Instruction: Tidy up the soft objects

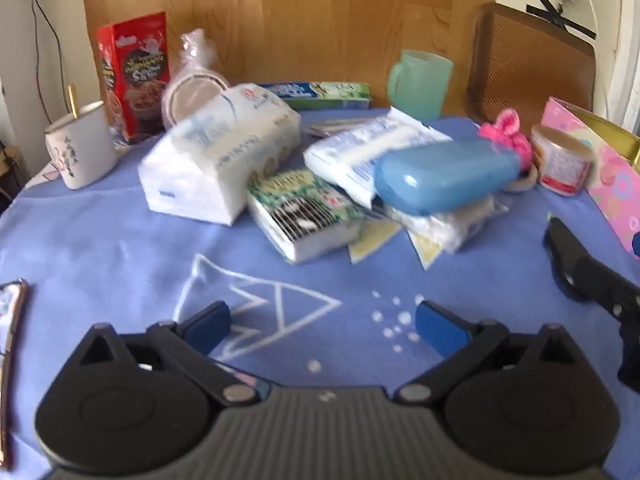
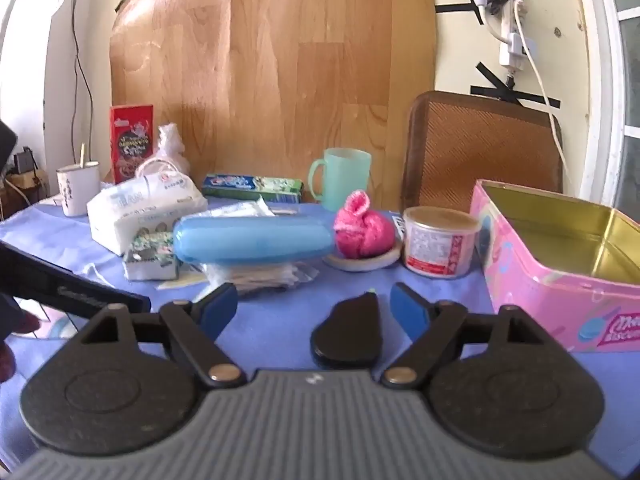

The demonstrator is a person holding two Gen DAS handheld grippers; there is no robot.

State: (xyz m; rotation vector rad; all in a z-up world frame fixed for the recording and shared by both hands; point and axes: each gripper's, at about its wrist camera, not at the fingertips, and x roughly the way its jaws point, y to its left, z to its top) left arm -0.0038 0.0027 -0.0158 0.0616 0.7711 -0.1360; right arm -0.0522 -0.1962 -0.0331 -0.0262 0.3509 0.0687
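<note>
Left gripper (image 1: pixel 322 326) and right gripper (image 2: pixel 314 307): fingers spread wide, grasping nothing. Landmark: blue plastic case (image 2: pixel 254 243). Pink knitted item (image 2: pixel 362 232) lies just right of it; white tissue pack (image 2: pixel 136 208) lies left; pink tin (image 2: pixel 560 280) stands far right

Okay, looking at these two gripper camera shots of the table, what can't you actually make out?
- Left wrist view: flat thing at the left edge, cut off by the frame; unidentifiable.
- Left wrist view: red box print, too blurred to read.
- Right wrist view: packets under the blue case, mostly covered by it.
- Right wrist view: pink tin floor, hidden by its near wall.
- Right wrist view: can label, too small to read.
</note>
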